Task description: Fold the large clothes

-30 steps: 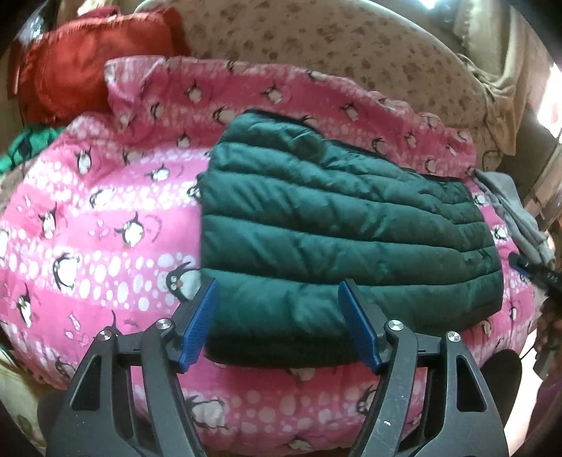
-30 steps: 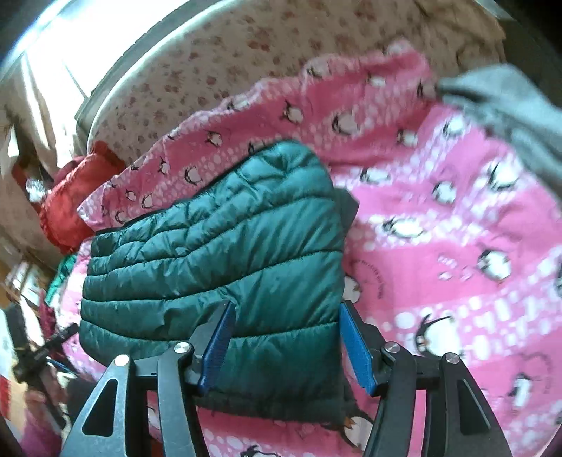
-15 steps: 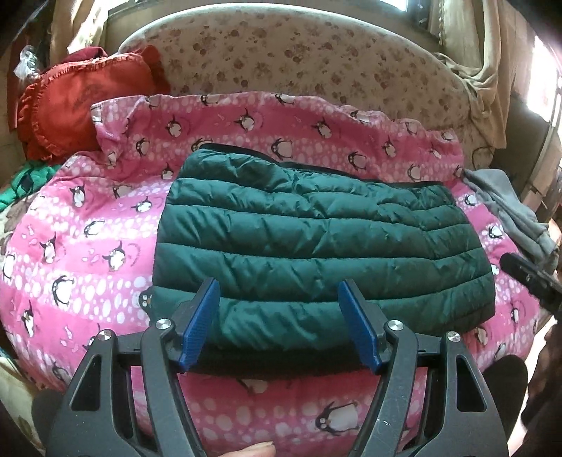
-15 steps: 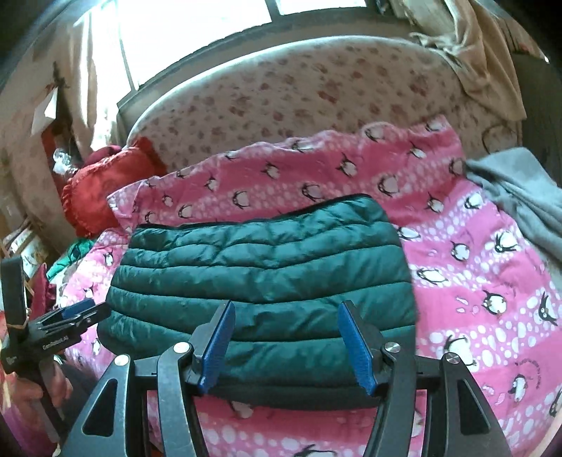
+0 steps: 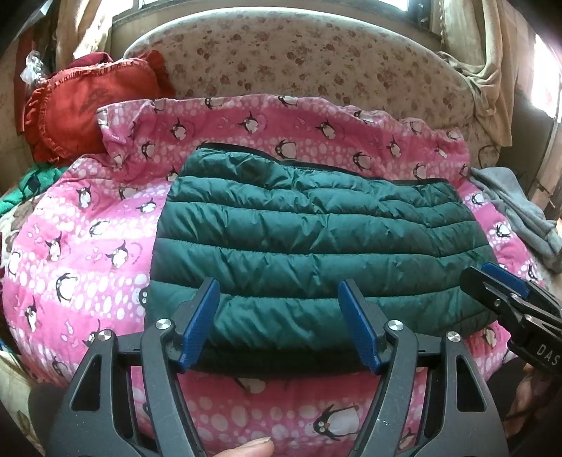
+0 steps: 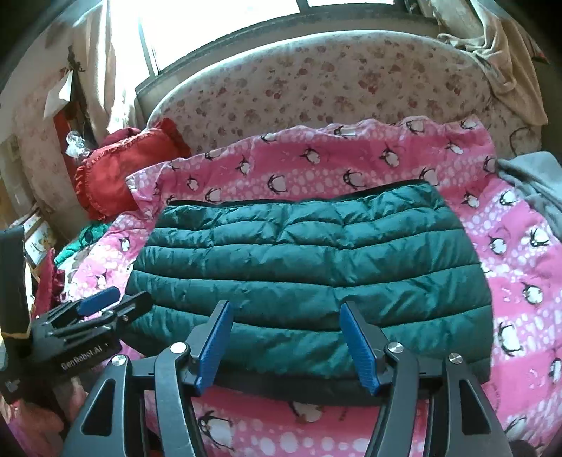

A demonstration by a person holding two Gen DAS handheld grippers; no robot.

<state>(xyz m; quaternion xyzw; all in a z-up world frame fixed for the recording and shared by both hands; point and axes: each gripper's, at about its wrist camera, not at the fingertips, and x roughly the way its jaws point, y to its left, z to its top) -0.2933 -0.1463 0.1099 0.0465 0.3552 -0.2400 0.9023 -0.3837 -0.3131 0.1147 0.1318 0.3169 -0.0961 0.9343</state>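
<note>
Where floral headboard (image 6: 316,88) rises, penguin blanket (image 5: 87,228) covers bed, window (image 6: 217,31) behind.

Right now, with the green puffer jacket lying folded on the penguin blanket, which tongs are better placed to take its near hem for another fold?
Probably the left tongs: open, empty, hovering over the near hem of the jacket. The right tongs hover likewise, jaws opening, so the edge is slight.

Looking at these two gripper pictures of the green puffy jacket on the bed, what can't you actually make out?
- Folded dark green quilted jacket: both views, its top layer hides sleeves and underside.
- Grey cloth: both views, cut off by the right edge.
- Red ruffled cushion: left view, partly behind the pink penguin blanket.
</note>
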